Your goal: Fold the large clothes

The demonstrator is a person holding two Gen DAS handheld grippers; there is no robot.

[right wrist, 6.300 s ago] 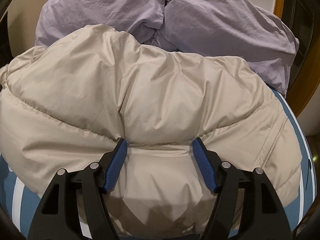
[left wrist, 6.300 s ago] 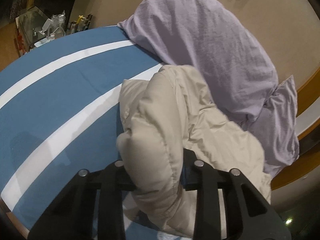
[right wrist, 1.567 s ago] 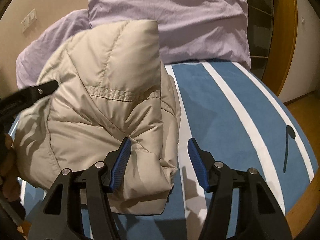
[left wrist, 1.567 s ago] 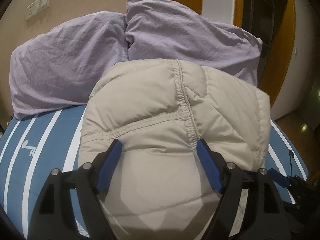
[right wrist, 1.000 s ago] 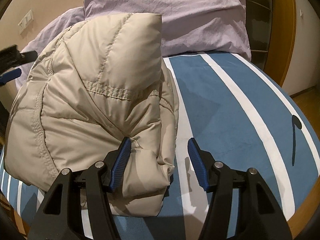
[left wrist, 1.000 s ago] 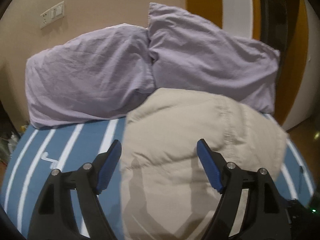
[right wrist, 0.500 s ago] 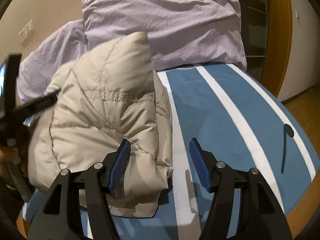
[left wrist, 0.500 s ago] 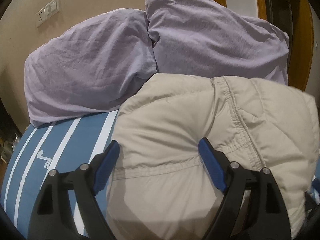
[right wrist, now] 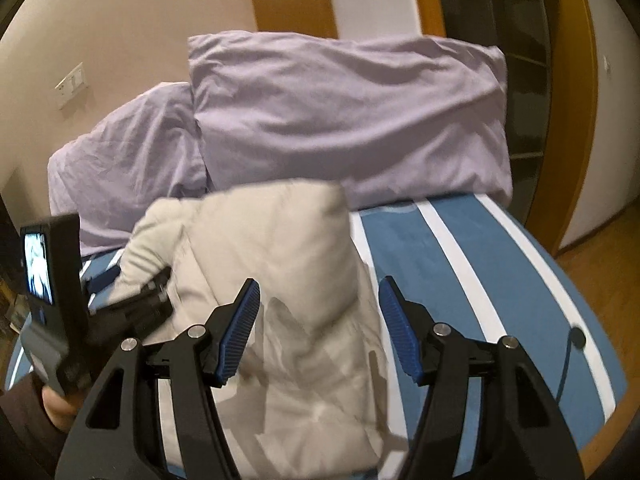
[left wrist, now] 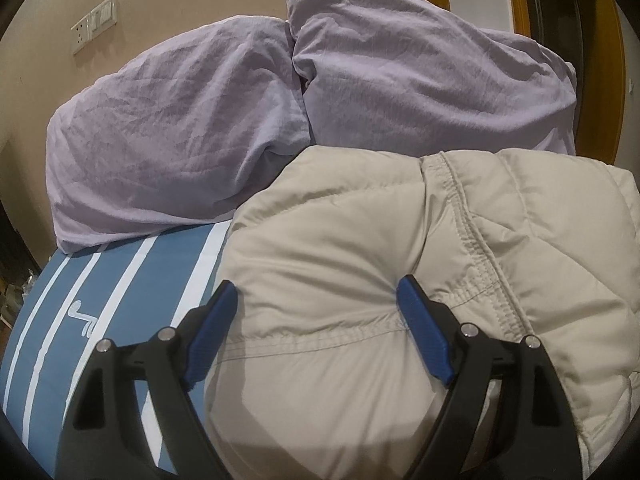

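Observation:
A beige puffer jacket [left wrist: 400, 280] lies bundled on the blue bed with white stripes [left wrist: 120, 292]. My left gripper [left wrist: 316, 300] is open, its blue pads wide apart against the jacket's near side. In the right wrist view the jacket [right wrist: 280, 280] is blurred and bunched up. My right gripper [right wrist: 320, 300] is open just in front of it, holding nothing. The left gripper's body [right wrist: 60, 300] shows at the jacket's left side there.
Two lilac pillows [left wrist: 280, 100] lean against the beige wall at the head of the bed. A wooden door frame [right wrist: 576, 100] and wood floor are to the right. A wall switch plate [left wrist: 94, 24] is up left. The bed edge [right wrist: 592, 320] runs close on the right.
My left gripper has pressed closer into the jacket. My right gripper has lifted and pulled back; the jacket has moved and now blurs in front of it.

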